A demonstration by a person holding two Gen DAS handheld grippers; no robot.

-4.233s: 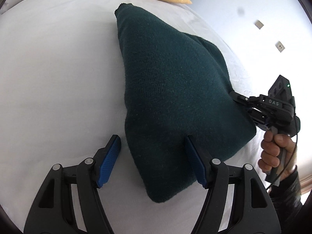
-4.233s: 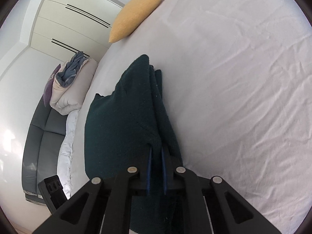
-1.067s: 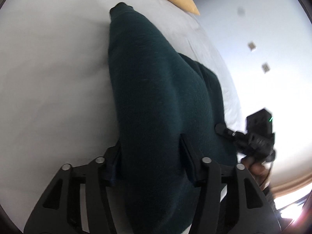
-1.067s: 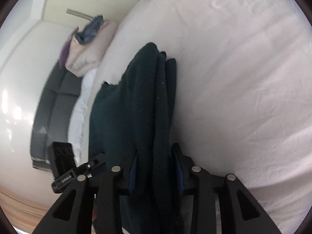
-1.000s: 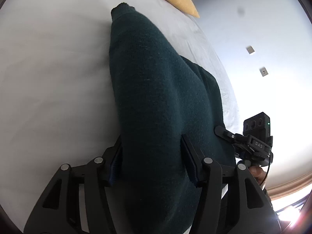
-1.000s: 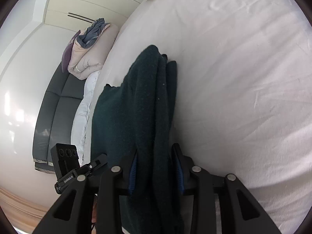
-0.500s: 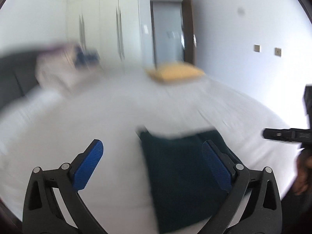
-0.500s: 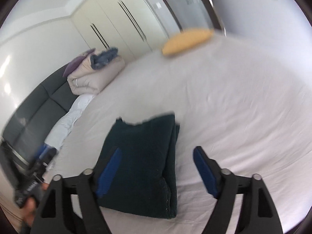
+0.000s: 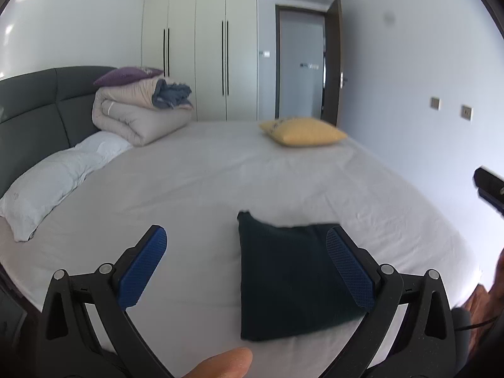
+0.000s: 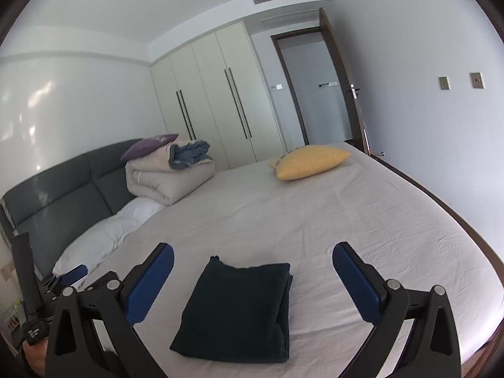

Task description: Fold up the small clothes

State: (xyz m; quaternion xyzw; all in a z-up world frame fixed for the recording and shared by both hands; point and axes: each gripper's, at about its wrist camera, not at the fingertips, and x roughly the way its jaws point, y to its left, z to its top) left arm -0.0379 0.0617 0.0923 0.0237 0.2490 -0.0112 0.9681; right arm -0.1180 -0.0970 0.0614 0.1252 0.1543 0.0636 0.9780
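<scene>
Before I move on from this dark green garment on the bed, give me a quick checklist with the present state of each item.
1. Left gripper released: ok, jaws wide, just opened, nothing between the pads.
2. Right gripper released: ok, jaws just opened, empty.
3. Dark green garment folded into a compact rectangle: ok.
4. Garment lying flat on the white sheet: ok.
5. Layers aligned: cannot tell; its right edge shows stacked folds slightly offset.
6. Yellow cushion and folded duvet clear of the garment: ok.

No text or label can be read
</scene>
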